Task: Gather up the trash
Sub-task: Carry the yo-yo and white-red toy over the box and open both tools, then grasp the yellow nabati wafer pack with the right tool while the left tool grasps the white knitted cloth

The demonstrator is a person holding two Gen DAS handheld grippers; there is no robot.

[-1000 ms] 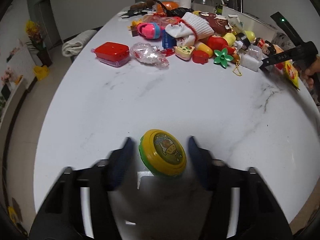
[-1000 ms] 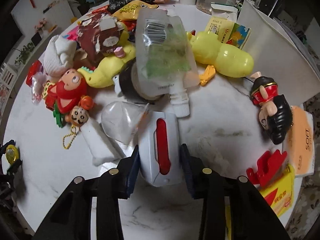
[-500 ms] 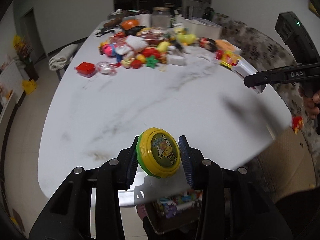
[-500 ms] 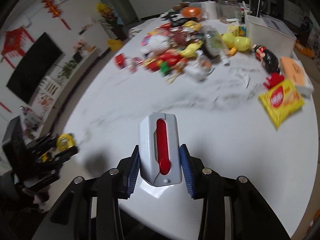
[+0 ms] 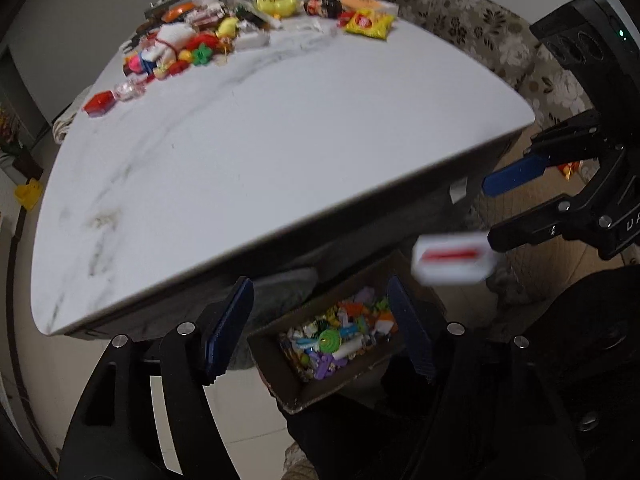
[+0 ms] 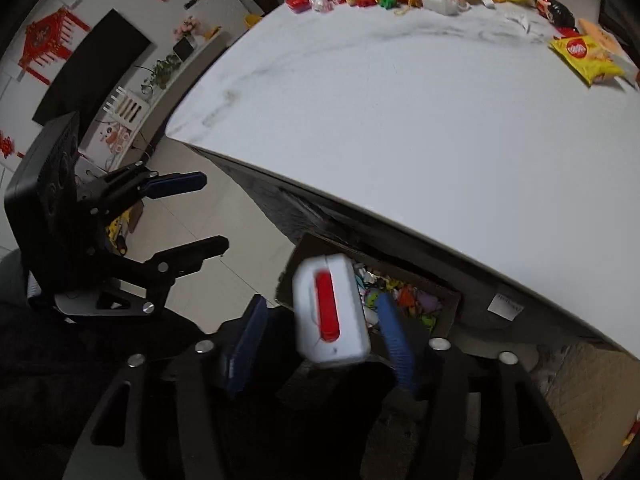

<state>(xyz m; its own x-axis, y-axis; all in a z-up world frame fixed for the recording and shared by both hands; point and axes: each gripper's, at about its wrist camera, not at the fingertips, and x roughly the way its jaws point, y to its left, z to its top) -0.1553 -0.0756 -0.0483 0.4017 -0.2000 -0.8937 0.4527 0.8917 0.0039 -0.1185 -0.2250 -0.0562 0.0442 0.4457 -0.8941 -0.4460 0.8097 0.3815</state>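
Both grippers hung past the edge of the white marble table (image 5: 280, 128), above a cardboard box (image 5: 280, 376) on the floor that held small colourful scraps. The right gripper (image 6: 320, 340) had just been opening; the white plastic case with a red bar (image 6: 330, 312) lay blurred between its spread blue pads (image 6: 394, 340), apparently released, not clamped, and dropping toward the box. The left gripper (image 5: 320, 324) had likewise just been opening and held nothing. The case appeared a rigid, light, smooth-walled block with rounded corners; it would probably slip under a loose grip and was best taken across its two long flat sides. The remaining clutter (image 5: 208, 44) lay at the far end of the table.
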